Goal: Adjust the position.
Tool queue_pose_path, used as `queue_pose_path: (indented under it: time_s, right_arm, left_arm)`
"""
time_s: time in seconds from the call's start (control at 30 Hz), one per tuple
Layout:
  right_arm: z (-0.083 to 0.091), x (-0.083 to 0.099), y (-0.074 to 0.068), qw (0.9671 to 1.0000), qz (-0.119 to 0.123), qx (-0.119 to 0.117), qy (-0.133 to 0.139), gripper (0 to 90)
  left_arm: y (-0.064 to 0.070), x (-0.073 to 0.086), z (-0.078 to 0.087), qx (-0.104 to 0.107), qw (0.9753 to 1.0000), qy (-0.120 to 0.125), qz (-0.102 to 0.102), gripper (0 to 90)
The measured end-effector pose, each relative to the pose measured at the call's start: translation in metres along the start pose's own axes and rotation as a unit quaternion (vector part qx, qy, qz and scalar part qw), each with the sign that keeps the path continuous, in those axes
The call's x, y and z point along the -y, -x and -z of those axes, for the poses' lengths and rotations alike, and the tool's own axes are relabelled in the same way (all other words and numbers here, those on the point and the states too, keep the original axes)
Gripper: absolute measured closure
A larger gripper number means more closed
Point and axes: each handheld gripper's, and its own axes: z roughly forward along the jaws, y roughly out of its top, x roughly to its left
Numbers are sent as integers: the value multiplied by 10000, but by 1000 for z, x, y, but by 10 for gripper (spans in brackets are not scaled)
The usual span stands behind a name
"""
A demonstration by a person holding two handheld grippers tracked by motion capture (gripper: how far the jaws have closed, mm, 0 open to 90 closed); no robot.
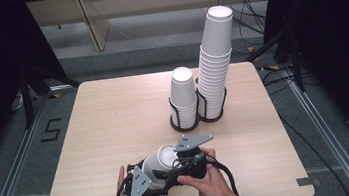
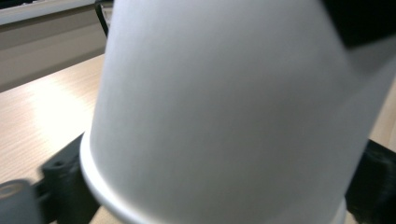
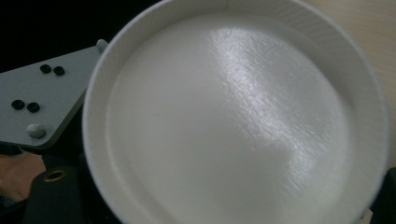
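Hiding most of both sets of jaws, white paper cup (image 1: 163, 164) held low at the near edge of the table (image 1: 116, 135), between left gripper (image 1: 145, 182) and right gripper (image 1: 181, 170). Lying tilted, long axis roughly level, open mouth turned up and toward the right gripper, base toward the left. Left jaws apparently closed on its side wall (image 2: 224, 116); right jaws' spread impossible to tell, blocked by the cup's interior (image 3: 233, 121). Farther back, two cup stacks (image 1: 209, 68) upside down in a black holder (image 1: 185, 122).

cup (image 1: 162, 161) between claws, stacks (image 1: 215, 73) behind
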Motion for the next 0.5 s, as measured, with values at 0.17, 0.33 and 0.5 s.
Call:
queue_pose_path:
  time_s: [0.17, 0.33, 0.5]
  right_arm:
    - [4, -3, 3, 9999, -101, -27, 9, 194]
    - [9, -6, 9, 9996, -278, 28, 30, 194]
    - [16, -10, 20, 9995, -132, 271, 62, 195]
  left_arm:
    - [0, 1, -1, 104, 9999, 23, 34, 140]
    - [-2, 2, 0, 49, 10000, -35, 18, 143]
    - [0, 2, 2, -58, 10000, 2, -54, 144]
